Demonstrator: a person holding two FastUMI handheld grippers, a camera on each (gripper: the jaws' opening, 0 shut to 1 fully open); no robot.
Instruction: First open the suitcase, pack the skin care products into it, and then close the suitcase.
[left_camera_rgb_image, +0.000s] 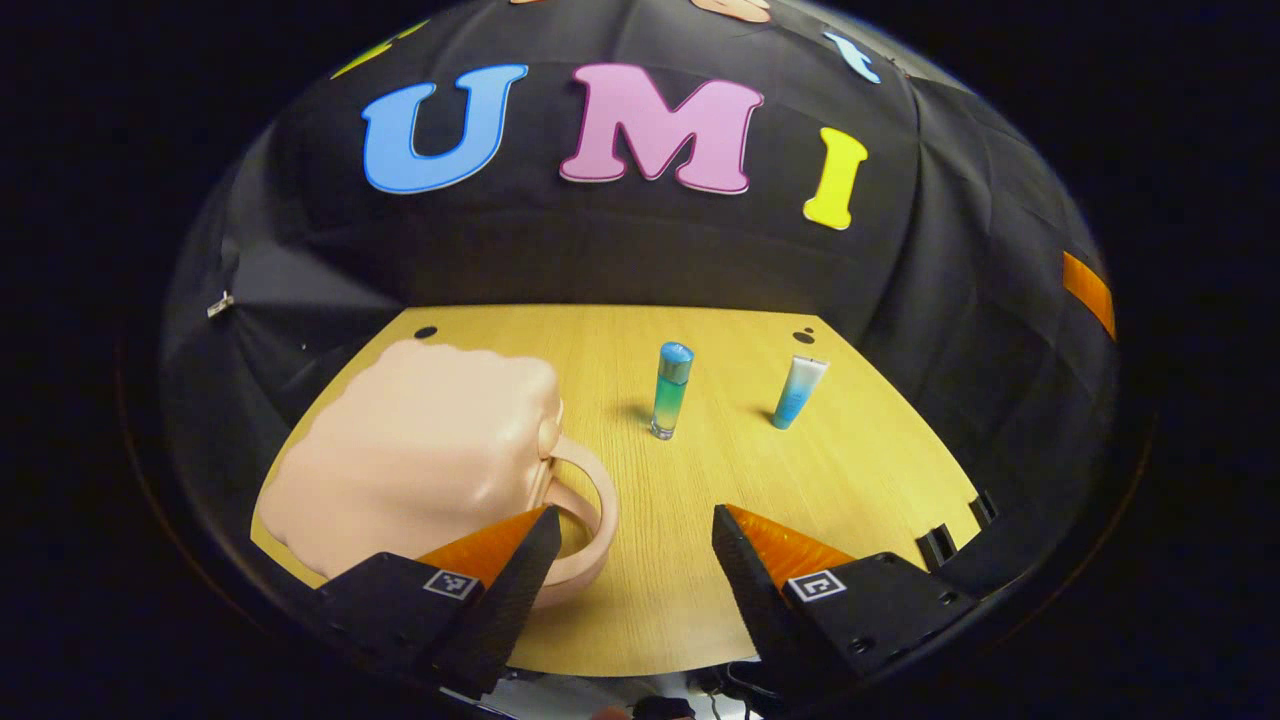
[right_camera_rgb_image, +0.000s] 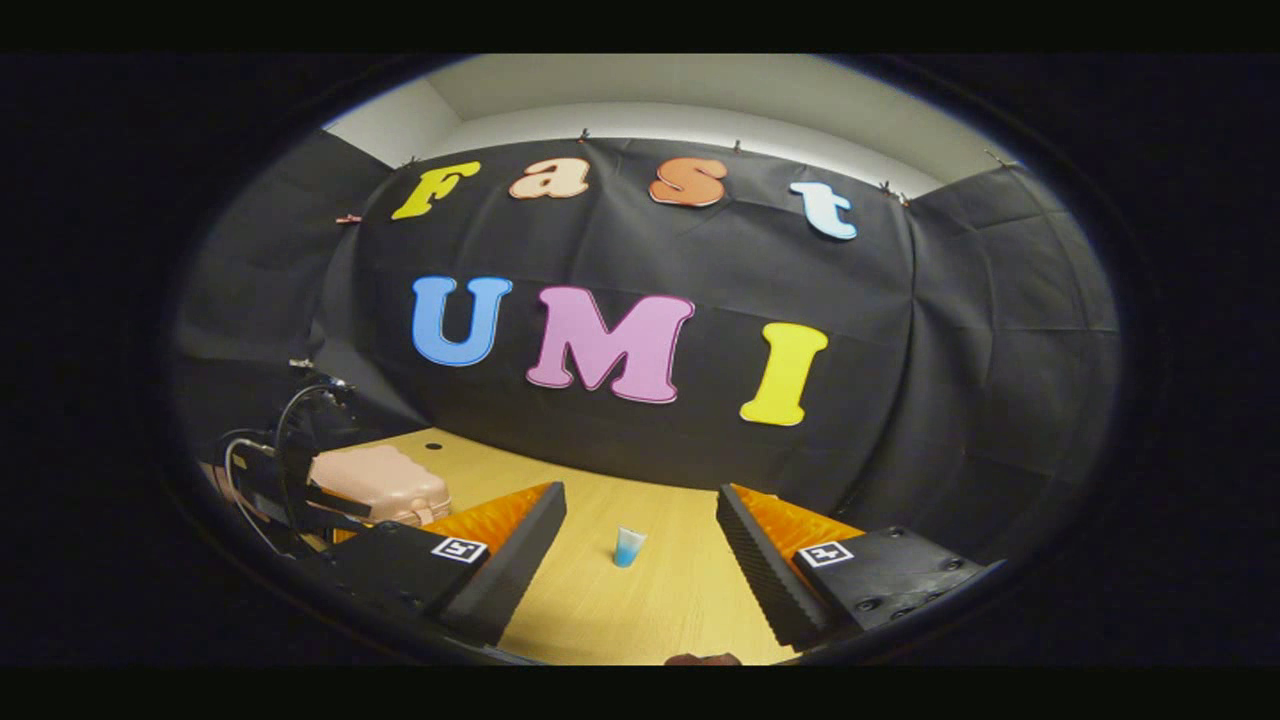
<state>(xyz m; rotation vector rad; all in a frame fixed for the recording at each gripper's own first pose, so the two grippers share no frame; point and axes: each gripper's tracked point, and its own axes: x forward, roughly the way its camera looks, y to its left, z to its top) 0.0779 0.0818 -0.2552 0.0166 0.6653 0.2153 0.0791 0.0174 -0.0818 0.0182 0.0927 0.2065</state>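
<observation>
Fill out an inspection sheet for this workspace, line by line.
Surface: wooden table, small dark holes near its far edge.
Job's things: pink suitcase closed, handle toward the left gripper; blue-green bottle upright; blue-white tube standing beside it, apart.
Clutter: nothing seen.
Grippers: left gripper open, near the suitcase handle; right gripper open, holding nothing.
Cables: loops on the far rig beside the suitcase.
Surroundings: black cloth wall.

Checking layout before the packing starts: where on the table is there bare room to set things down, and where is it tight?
Bare wood lies between the left gripper and the bottle, and right of the tube out to the table edge. A narrower gap runs between bottle and tube. The left side is crowded: the closed suitcase fills it, its handle beside the gripper's finger.
</observation>
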